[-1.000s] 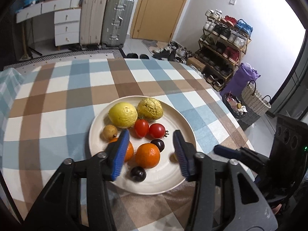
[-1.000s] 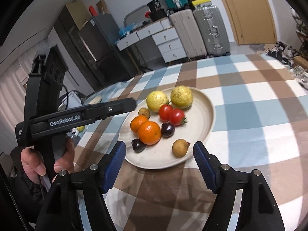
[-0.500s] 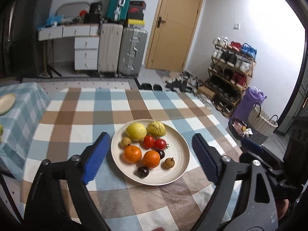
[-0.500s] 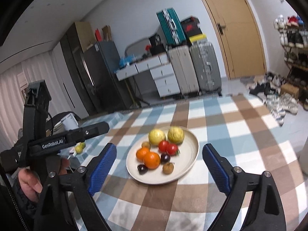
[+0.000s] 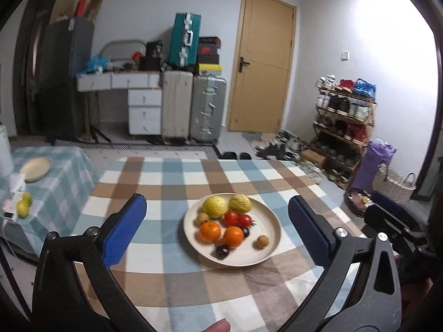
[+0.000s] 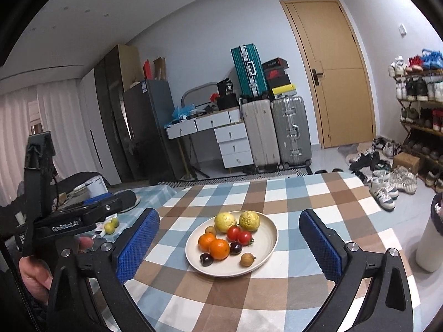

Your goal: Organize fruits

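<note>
A cream plate point(image 5: 267, 222) point(image 6: 267, 229) sits on the checked tablecloth and holds two yellow citrus point(image 5: 215, 207), two tomatoes point(image 5: 231, 218), two oranges point(image 5: 209, 231), two dark plums point(image 5: 222, 251) and small brown fruits point(image 5: 262, 241). My left gripper point(image 5: 216, 199) hangs above the near side of the table, back from the plate. Its jaws are opening wide and nothing is between them. My right gripper point(image 6: 229, 213) is likewise back from the plate, its jaws opening with nothing between them. The right wrist view shows a hand point(image 6: 36, 274) holding the left gripper at far left.
A lower side table point(image 5: 63, 182) with a teal checked cloth stands on the left, bearing an empty plate point(image 5: 36, 168) and small yellow-green fruits point(image 5: 23, 207). A white cylinder point(image 6: 432, 246) stands at the table's right edge. Suitcases, drawers, a door and a shoe rack line the back.
Both grippers have drawn back and up from the plate and tilted up toward the room. Both pairs of jaws have spread much wider. The fruits have not moved.
</note>
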`<act>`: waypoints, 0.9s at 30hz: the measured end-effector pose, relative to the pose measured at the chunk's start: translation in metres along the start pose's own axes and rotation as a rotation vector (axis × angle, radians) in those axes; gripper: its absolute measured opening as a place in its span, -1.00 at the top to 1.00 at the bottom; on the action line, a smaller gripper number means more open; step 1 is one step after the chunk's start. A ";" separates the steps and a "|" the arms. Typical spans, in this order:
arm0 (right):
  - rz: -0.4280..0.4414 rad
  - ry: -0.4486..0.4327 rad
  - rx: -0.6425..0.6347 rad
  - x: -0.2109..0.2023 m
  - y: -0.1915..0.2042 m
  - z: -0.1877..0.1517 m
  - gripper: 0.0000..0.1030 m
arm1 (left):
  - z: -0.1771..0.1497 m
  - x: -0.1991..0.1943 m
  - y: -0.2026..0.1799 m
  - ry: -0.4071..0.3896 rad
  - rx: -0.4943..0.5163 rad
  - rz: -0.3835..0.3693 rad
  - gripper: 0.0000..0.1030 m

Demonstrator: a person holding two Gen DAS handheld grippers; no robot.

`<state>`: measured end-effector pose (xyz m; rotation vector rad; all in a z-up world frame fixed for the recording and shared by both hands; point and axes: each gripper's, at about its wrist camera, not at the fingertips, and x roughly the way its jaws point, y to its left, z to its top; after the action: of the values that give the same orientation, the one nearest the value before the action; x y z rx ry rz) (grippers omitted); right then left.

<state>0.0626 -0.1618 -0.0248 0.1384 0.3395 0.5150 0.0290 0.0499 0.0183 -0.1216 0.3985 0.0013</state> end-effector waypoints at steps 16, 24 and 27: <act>-0.100 -0.113 -0.092 -0.023 0.016 -0.024 -1.00 | -0.035 -0.029 0.005 -0.106 0.041 0.111 -0.98; -0.142 -0.141 -0.159 -0.015 0.018 -0.049 -1.00 | -0.065 -0.002 0.016 -0.091 0.024 0.139 -0.98; -0.145 -0.130 -0.152 -0.011 0.014 -0.055 -1.00 | -0.077 0.007 0.020 -0.094 0.042 0.134 -0.98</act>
<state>0.0275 -0.1524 -0.0699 0.0002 0.1806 0.3846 0.0048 0.0604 -0.0575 -0.0532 0.3124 0.1306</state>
